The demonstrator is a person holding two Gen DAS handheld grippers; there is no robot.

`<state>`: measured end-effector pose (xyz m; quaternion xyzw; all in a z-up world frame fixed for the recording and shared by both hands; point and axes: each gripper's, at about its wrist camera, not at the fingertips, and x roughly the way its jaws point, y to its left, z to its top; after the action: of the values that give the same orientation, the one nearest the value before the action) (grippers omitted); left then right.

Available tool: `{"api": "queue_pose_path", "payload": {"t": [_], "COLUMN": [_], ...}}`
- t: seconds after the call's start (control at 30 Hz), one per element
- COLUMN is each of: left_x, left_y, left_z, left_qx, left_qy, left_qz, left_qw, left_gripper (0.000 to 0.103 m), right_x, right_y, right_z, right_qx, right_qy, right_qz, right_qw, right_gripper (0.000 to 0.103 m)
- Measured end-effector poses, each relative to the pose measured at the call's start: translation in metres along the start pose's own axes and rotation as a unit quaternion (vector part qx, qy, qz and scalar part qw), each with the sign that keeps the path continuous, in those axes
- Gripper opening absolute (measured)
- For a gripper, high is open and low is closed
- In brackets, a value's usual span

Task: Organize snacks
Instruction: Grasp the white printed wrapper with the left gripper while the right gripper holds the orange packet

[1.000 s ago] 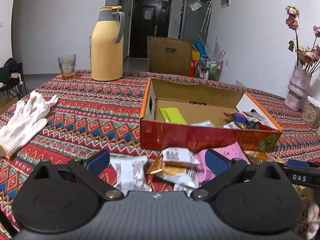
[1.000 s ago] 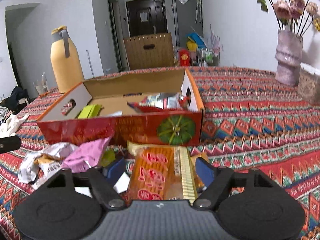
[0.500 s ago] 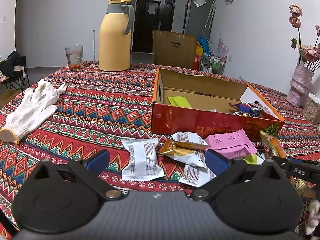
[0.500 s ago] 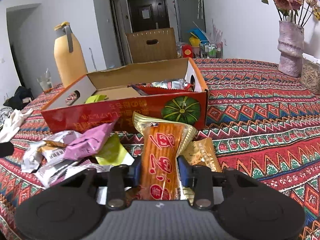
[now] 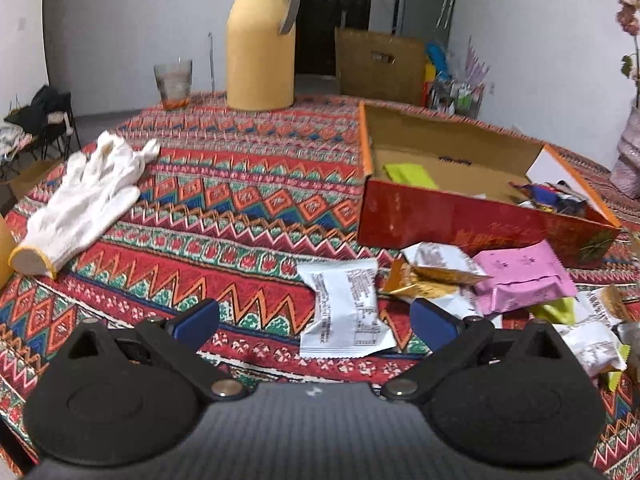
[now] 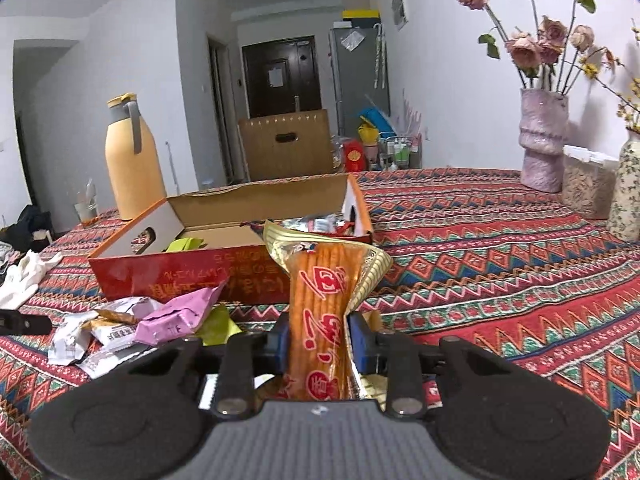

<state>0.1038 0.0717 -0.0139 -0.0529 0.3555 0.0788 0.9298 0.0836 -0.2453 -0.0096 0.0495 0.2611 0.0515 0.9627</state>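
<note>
Between the blue pads of the right gripper (image 6: 319, 338) an orange breadstick packet (image 6: 322, 316) is pinched upright, its gold top rising in front of the red cardboard box (image 6: 192, 276). The left gripper (image 5: 314, 322) hangs over the patterned tablecloth (image 5: 224, 216) with fingers spread wide and bare; a white wrapper (image 5: 346, 308) lies just ahead between them, a pink packet (image 5: 524, 276) beyond its right finger.

Both wrist views low over table, sharing box (image 5: 460, 224).
</note>
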Motion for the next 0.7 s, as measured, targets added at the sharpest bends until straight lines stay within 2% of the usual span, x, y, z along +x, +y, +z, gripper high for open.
{"api": "queue_pose_path", "payload": {"t": [0.27,0.33,0.43,0.5,0.63,0.7], "left_x": [0.030,0.036,0.044,0.048,0.052,0.050], "left_y": [-0.007,-0.010,-0.014,-0.016,-0.018,-0.019], "left_z": [0.007,0.008,0.009,0.009,0.007,0.007], "left_qx": [0.004,0.007,0.009,0.009,0.012,0.014], "left_qy": [0.034,0.039,0.048,0.055,0.053,0.047], "left_qz": [0.019,0.023,0.026,0.023,0.020,0.016], "left_qw": [0.9992,0.9989,0.9985,0.9982,0.9983,0.9987], "left_gripper": [0.103,0.098,0.089,0.078,0.069,0.051], "right_x": [-0.002,-0.002,-0.003,-0.003,-0.002,-0.002], "right_y": [-0.006,-0.007,-0.007,-0.007,-0.007,-0.007], "right_z": [-0.003,-0.004,-0.005,-0.006,-0.006,-0.007], "right_qx": [0.009,0.011,0.012,0.013,0.013,0.013], "right_qy": [-0.001,-0.001,-0.001,0.000,0.000,0.000], "right_qz": [-0.008,-0.008,-0.008,-0.006,-0.004,-0.003], "right_qw": [1.000,1.000,1.000,1.000,1.000,1.000], "right_gripper": [0.029,0.029,0.029,0.029,0.029,0.029]}}
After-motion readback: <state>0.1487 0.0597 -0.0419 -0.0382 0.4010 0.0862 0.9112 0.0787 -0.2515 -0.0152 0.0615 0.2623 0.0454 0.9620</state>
